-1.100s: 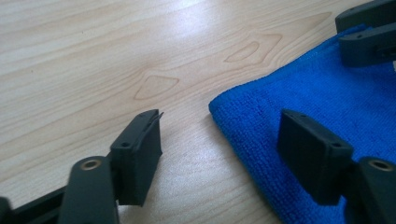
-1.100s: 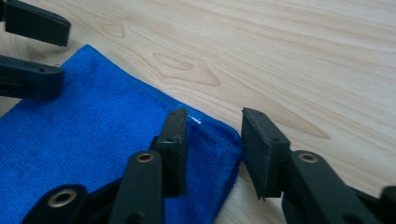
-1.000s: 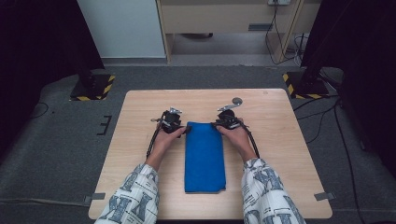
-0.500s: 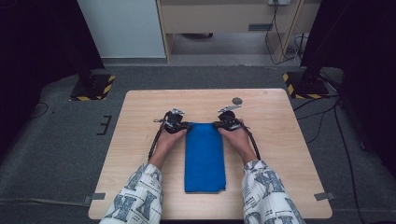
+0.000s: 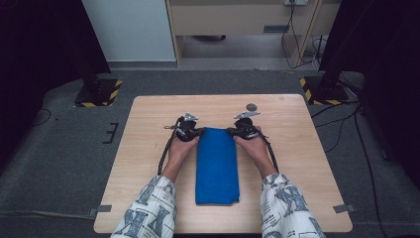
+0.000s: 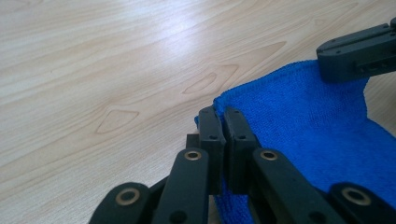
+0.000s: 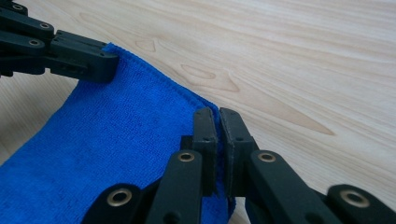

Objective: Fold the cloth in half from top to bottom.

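Folded blue cloth [image 5: 217, 166] lies lengthwise at the table's middle.

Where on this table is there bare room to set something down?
Bare wood lies left of the left gripper, right of the right gripper, and behind both toward the table back edge, save a small dark disc. The middle is crowded: blue cloth and forearms.

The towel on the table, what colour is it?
Bright blue. The towel shows best in the right gripper view.
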`<state>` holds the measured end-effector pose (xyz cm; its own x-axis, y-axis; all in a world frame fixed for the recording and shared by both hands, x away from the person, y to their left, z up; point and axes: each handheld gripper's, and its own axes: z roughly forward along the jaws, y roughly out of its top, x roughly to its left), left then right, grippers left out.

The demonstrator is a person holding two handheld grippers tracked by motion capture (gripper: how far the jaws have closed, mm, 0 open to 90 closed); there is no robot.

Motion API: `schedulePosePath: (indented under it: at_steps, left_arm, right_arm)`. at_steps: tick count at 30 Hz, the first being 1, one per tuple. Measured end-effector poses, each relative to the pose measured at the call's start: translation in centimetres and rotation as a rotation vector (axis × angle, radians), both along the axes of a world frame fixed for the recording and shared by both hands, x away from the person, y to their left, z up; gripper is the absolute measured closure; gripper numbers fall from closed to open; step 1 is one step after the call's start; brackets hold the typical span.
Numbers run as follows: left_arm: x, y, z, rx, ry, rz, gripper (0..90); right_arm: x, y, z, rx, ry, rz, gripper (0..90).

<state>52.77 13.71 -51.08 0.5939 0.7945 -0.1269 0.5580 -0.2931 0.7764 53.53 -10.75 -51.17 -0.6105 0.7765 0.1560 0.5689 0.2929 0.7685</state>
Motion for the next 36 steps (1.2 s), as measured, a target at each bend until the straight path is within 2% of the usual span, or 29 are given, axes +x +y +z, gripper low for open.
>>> schedulePosePath:
  at_steps: [2, 4, 10, 25, 36]
  left_arm:
    - [-0.3, -0.1, 0.6, -0.001, -0.023, 0.002, 87.5]
    - [-0.7, -0.1, 1.1, -0.023, -0.046, 0.005, 87.5]
    - [-1.4, -0.3, 2.3, -0.015, -0.077, -0.003, 87.5]
    - [-1.4, 0.1, 3.6, -0.055, -0.116, 0.002, 87.4]
    - [-1.2, -1.2, 4.4, -0.034, -0.138, -0.004, 87.5]
  right_arm:
    - [-0.3, -0.3, 0.3, 0.012, -0.006, -0.002, 86.4]
    - [-0.7, -0.6, 0.9, 0.023, -0.019, 0.003, 86.5]
    - [-1.5, -1.2, 2.0, 0.046, -0.055, 0.0, 86.5]
    - [-1.1, -1.0, 3.9, 0.056, -0.088, 0.003, 86.6]
    - [-0.9, -1.9, 5.0, 0.051, -0.097, -0.006, 86.6]
